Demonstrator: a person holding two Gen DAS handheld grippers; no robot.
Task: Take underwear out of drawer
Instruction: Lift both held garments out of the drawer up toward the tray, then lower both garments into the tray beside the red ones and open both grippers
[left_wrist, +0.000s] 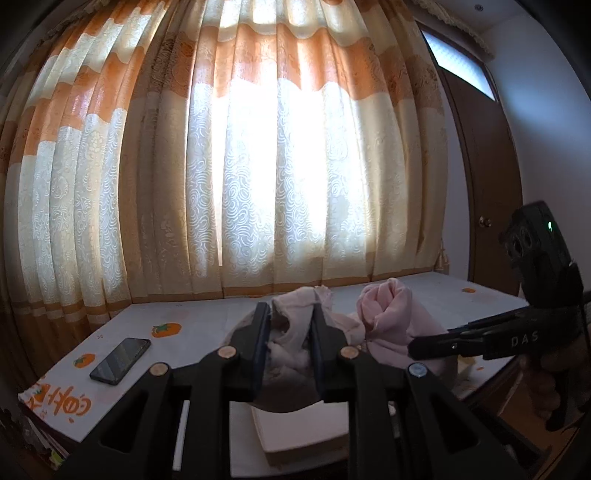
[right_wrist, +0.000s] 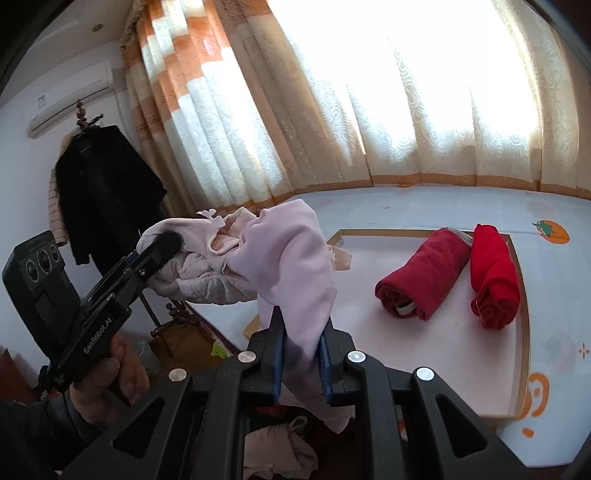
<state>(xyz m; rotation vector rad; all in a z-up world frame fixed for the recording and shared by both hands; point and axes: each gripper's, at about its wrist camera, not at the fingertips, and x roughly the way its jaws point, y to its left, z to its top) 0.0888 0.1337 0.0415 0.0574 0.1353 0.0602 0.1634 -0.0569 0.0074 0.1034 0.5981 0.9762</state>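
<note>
Pink underwear (right_wrist: 291, 251) clamped between right tongs (right_wrist: 301, 343), lifted.

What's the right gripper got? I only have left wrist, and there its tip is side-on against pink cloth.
Observer: The right gripper has its jaws shut on a pink garment.
Operator: Anything further right of it?
Observer: Yes. A dark red roll and a bright red roll lie side by side in a shallow wood-edged tray.
Operator: Any more cloth below?
Observer: Some pale cloth shows beneath the right gripper. I cannot tell whether it is in a drawer.
</note>
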